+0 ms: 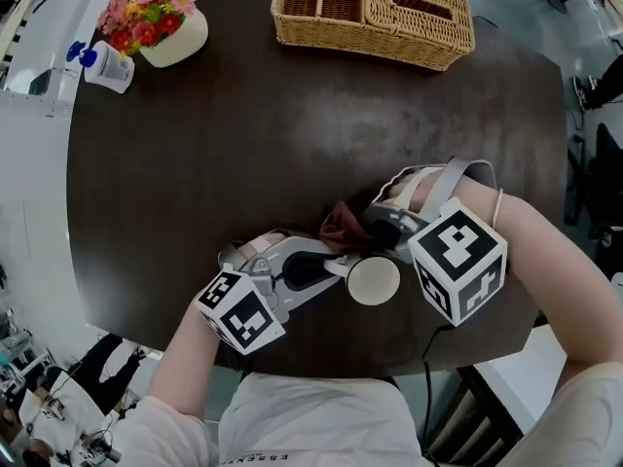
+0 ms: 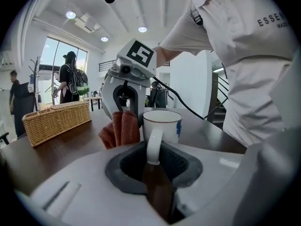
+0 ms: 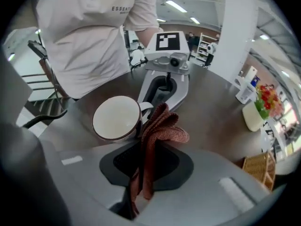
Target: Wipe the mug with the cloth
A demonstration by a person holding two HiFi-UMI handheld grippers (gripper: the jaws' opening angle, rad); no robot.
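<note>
Here, low in the head view's centre, we see the left hand-held gripper [image 1: 334, 267] pinching the white mug's [image 1: 374, 281] handle over the dark bench [image 1: 243, 144]. The right hand-held gripper [image 1: 370, 228] clamps the brown cloth [image 1: 341, 224] just beside it. The shirt [image 2: 244, 32] print reads "ESSE", then cuts off.

Clamps left grey-and-white claw [image 1: 337, 267] on the handle of white ceramic mug [image 1: 374, 282]. Pinches rust-brown cloth [image 1: 339, 224] in right claw [image 1: 376, 230]. Angles bare forearms [image 1: 545, 251] inward, claws facing each other, close.
</note>
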